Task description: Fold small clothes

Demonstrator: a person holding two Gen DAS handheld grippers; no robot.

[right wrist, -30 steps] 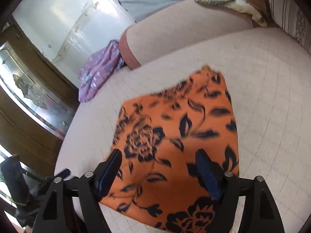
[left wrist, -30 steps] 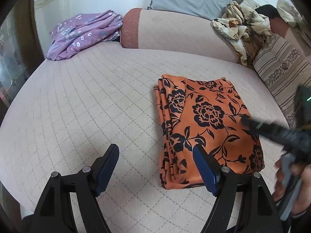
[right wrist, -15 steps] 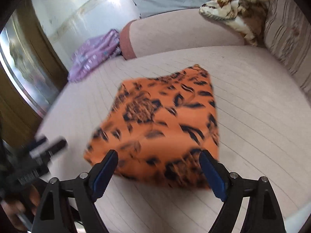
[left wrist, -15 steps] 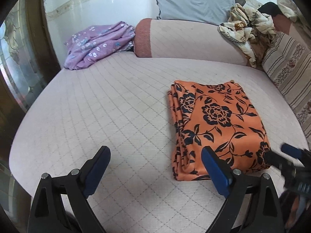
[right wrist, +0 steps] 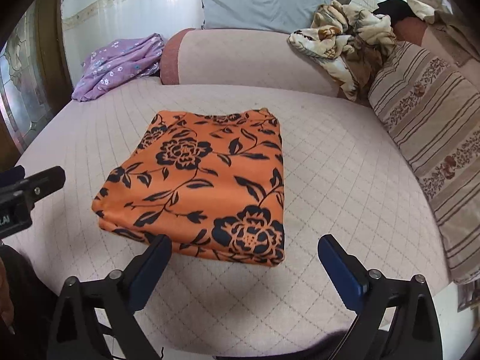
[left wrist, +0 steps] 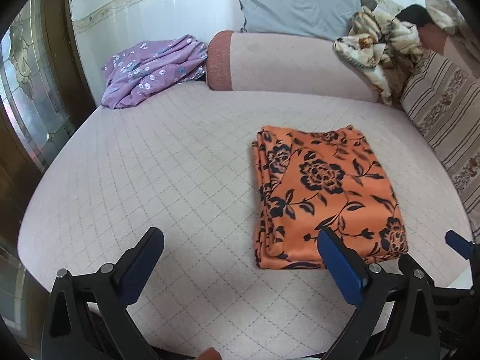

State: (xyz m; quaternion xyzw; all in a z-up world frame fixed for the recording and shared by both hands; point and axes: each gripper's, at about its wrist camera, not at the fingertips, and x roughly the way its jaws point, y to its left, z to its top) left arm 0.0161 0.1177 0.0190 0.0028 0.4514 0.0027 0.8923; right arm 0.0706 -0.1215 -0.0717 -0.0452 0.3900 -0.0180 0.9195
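The folded cloth (right wrist: 204, 186) lies flat on the mattress (right wrist: 345, 186), just ahead of the right tongs (right wrist: 240, 262) and ahead-right of the left tongs (left wrist: 240, 258). Far behind it runs a bolster (right wrist: 240, 60), a pillow (right wrist: 264, 0) behind that. A crumpled garment (left wrist: 153, 69) sits far left; a blanket (right wrist: 345, 45) and cushion (right wrist: 435, 138) right.

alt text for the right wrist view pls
A folded orange floral cloth lies flat on a quilted pink bed, just beyond the right gripper, whose jaws are opening with nothing between them. A crumpled purple garment sits far left.
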